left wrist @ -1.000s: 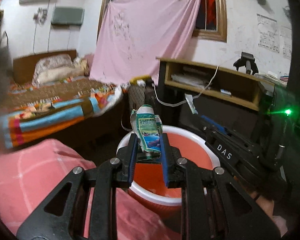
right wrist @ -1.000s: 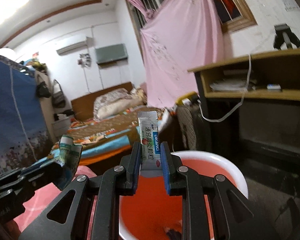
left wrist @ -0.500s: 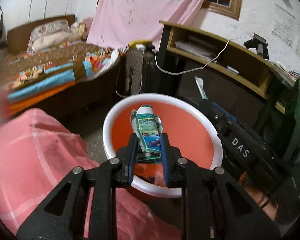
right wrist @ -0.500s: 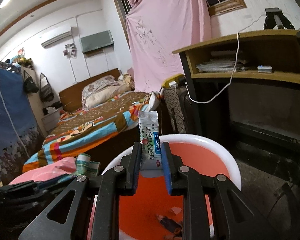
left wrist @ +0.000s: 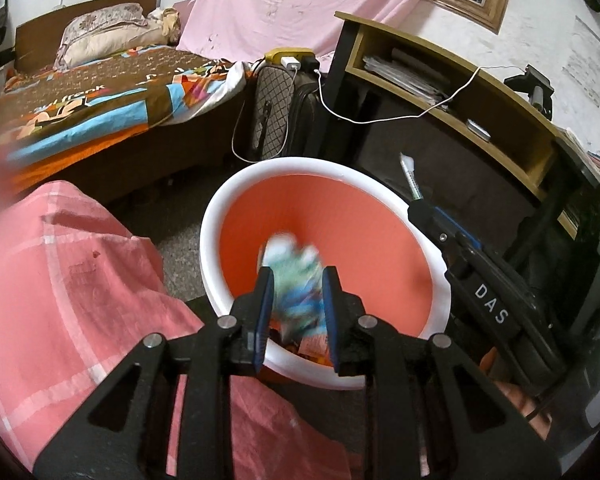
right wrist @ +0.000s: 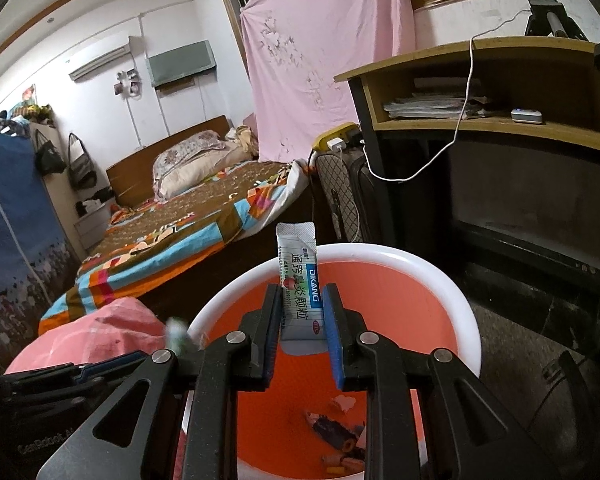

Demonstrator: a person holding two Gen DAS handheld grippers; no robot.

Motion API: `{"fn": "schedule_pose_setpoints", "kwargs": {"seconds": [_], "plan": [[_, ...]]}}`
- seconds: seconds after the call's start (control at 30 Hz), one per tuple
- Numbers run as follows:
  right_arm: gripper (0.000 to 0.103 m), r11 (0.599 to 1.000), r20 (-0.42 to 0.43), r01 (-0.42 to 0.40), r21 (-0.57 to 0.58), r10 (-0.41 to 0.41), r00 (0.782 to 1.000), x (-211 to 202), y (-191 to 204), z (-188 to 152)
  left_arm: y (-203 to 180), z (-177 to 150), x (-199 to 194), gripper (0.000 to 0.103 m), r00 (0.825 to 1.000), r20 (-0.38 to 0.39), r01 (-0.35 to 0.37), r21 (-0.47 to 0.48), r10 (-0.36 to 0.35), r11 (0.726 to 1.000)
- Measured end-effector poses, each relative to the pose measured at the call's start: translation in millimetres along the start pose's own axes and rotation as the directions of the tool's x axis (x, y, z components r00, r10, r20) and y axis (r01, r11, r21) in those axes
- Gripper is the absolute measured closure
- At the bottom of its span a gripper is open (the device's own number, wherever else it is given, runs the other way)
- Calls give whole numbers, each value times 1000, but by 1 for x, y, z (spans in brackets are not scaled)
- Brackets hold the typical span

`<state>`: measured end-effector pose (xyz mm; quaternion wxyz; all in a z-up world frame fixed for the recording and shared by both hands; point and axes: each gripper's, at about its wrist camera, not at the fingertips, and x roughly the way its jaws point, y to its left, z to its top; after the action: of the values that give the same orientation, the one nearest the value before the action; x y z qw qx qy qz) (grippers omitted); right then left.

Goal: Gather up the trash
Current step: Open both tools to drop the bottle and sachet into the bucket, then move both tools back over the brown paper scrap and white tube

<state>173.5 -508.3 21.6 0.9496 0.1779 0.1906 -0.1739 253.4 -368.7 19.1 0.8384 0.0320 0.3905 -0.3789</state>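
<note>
A round bin with a white rim (left wrist: pixel 216 216) and an orange inside stands on the floor below both grippers. My left gripper (left wrist: pixel 296 280) hangs over its near side, pointing down into it, and its jaws are opening. Between them a crumpled green and blue wrapper (left wrist: pixel 292 258) shows blurred, coming loose. My right gripper (right wrist: pixel 302 300) is shut on a white sachet (right wrist: pixel 298 276) with blue print, held upright above the bin rim (right wrist: pixel 420 258). In the left wrist view the right gripper (left wrist: pixel 418 204) reaches in from the right with the sachet (left wrist: pixel 409 172) edge-on.
Several small scraps (right wrist: pixel 336 432) lie on the bin's bottom. A pink checked cloth (left wrist: pixel 60 280) covers the near left. Behind the bin are a bed with a striped cover (left wrist: pixel 100 108), a quilted suitcase (left wrist: pixel 272 120) and a dark desk (left wrist: pixel 452 120) with a white cable.
The left gripper dipped and tilted down over the bin, and its jaws parted, so the wrapper went from sharp and upright to blurred. The right gripper lowered slightly, sachet still gripped.
</note>
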Motion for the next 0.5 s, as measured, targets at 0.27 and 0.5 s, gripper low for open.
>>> {"fn": "schedule_pose_setpoints", "kwargs": {"seconds": [0.27,0.5], "plan": [[81,1000,-19,6,0,-6,1000,4,-1,0,9,0,-5,86,1000,15,-15,-39,16,999],[69,1000,3,5,-9,-5,1000,1,3,1,25,2,-21,78,995,64,-69,-98,76,993]]}}
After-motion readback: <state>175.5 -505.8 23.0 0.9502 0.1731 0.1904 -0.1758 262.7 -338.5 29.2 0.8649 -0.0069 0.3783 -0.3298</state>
